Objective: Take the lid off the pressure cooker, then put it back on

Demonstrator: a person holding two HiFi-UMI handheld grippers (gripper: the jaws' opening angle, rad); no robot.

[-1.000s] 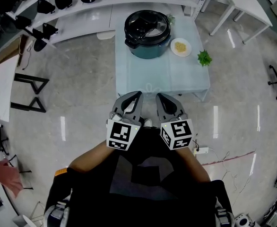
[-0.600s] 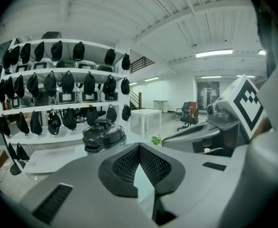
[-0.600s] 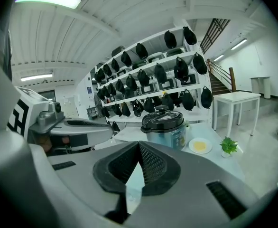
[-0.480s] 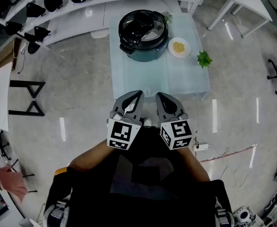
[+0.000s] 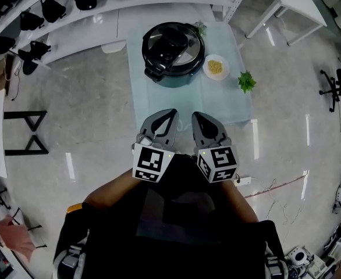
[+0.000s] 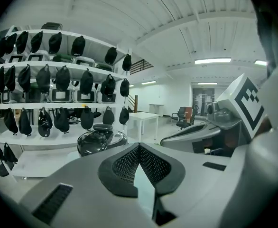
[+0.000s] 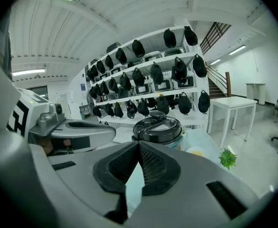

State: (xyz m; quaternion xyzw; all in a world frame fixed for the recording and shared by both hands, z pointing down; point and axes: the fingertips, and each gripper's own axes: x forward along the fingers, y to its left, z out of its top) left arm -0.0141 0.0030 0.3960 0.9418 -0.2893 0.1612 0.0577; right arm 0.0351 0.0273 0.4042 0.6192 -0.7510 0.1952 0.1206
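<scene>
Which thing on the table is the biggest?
The black-lidded pressure cooker, toward the far left. The white plate and little green plant to its right are much smaller.

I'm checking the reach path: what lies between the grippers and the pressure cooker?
Only bare tablecloth separates the left gripper and right gripper from the pressure cooker, as the head view shows.

Left gripper (image 5: 171,114), right gripper (image 5: 196,116): jaws together.

no words, brands or numbers can be read anywhere. the only markings are black-and-white square code patterns, without letters, on the left marker cube (image 5: 152,163) of the left gripper (image 5: 169,115) and the right marker cube (image 5: 217,163) of the right gripper (image 5: 197,116).
</scene>
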